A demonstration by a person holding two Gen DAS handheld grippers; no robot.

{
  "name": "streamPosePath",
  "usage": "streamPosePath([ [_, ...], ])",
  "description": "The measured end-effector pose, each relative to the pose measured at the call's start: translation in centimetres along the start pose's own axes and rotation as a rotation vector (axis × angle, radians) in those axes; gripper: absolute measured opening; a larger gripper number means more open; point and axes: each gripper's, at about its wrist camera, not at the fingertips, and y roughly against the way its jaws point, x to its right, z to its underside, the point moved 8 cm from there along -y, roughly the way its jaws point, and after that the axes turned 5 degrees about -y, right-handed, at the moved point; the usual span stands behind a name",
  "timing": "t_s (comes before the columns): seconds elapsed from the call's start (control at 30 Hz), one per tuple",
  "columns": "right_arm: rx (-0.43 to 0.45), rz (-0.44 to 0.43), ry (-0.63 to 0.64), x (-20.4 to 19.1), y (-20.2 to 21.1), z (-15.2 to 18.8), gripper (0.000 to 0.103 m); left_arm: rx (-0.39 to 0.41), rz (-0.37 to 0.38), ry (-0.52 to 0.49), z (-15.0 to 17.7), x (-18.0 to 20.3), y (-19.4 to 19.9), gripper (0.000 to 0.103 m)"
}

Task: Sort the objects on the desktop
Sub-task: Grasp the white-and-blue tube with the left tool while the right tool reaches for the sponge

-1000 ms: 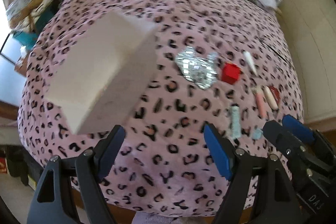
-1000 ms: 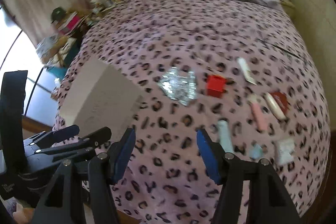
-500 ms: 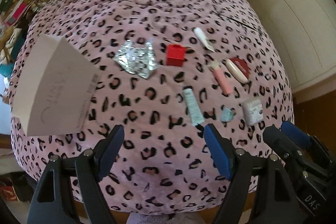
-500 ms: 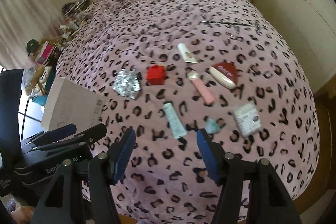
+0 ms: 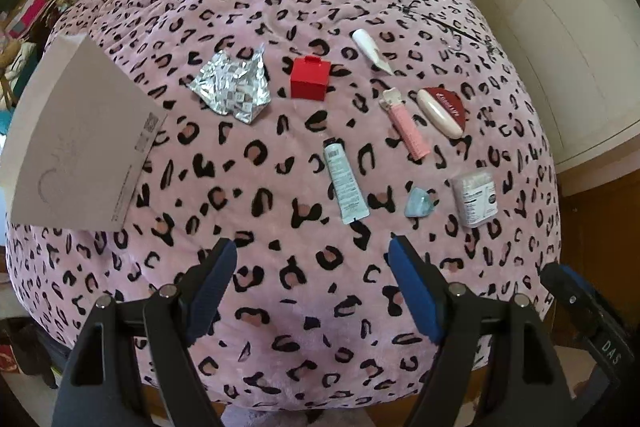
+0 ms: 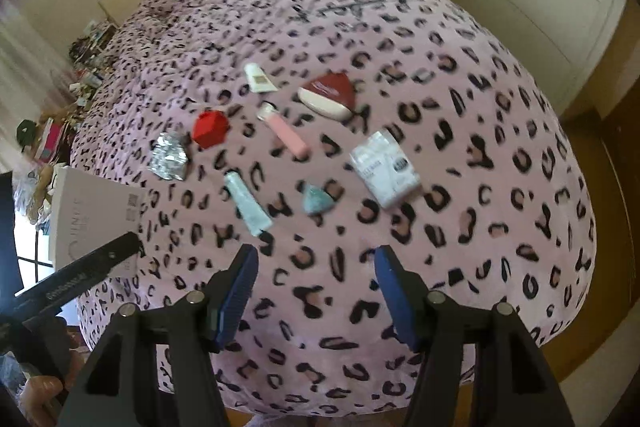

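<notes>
Left gripper (image 5: pixel 310 275) and right gripper (image 6: pixel 314 281) jaws released; "DAS" (right gripper's body).

Small items scattered flat on leopard-print bed (image 5: pixel 304 291): crumpled foil wrapper (image 5: pixel 234 87), red cube box (image 5: pixel 310 77) beside it, white tube (image 5: pixel 370 51), pink stick (image 5: pixel 406 121), red-and-cream case (image 5: pixel 442 105), pale tube (image 5: pixel 344 185), teal packet (image 5: pixel 418 203), clear swab pack (image 5: pixel 476 199). White carton (image 5: pixel 76 143) at left edge.

1. We have swung the left gripper (image 5: pixel 310 281) rightward: the white box (image 5: pixel 76 143) now sits at the left edge (previously central).
2. The cotton-swab pack (image 5: pixel 475 198) has entered its view.
3. The right gripper (image 6: pixel 314 285) view shifted likewise.
</notes>
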Motion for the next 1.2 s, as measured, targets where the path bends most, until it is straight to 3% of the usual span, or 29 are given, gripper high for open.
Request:
streamPosePath([
  [0.27,-0.038,-0.024,-0.028,1.5,-4.0,0.6,0.062,-0.043,0.011,0.051,0.5,-2.1,-4.0,0.08],
  [0.47,-0.055,-0.041,-0.036,1.0,-6.7,0.1,0.062,-0.072,0.084,-0.004,-2.0,1.4,-9.9,0.082],
  [0.63,-0.063,-0.051,-0.032,0.7,-7.8,-0.2,0.062,-0.125,0.091,0.03,-4.1,2.7,-16.7,0.082],
  [0.8,-0.074,-0.061,-0.04,1.2,-8.9,-0.5,0.062,-0.159,0.062,0.057,-4.1,2.7,-20.5,0.082],
  [1.03,-0.083,-0.066,-0.061,1.9,-9.9,-1.3,0.062,-0.139,0.007,0.062,-4.0,2.8,-22.1,0.081],
  [1.1,-0.084,-0.064,-0.063,2.0,-10.2,-1.5,0.062,-0.126,0.006,0.063,-3.9,2.9,-22.1,0.073],
  [1.17,-0.087,-0.059,-0.065,2.0,-10.5,-1.6,0.062,-0.12,0.007,0.055,-3.6,3.1,-21.9,0.042],
  [1.2,-0.086,-0.06,-0.064,2.0,-10.6,-1.6,0.062,-0.119,0.015,0.053,-3.5,3.3,-21.8,0.035],
])
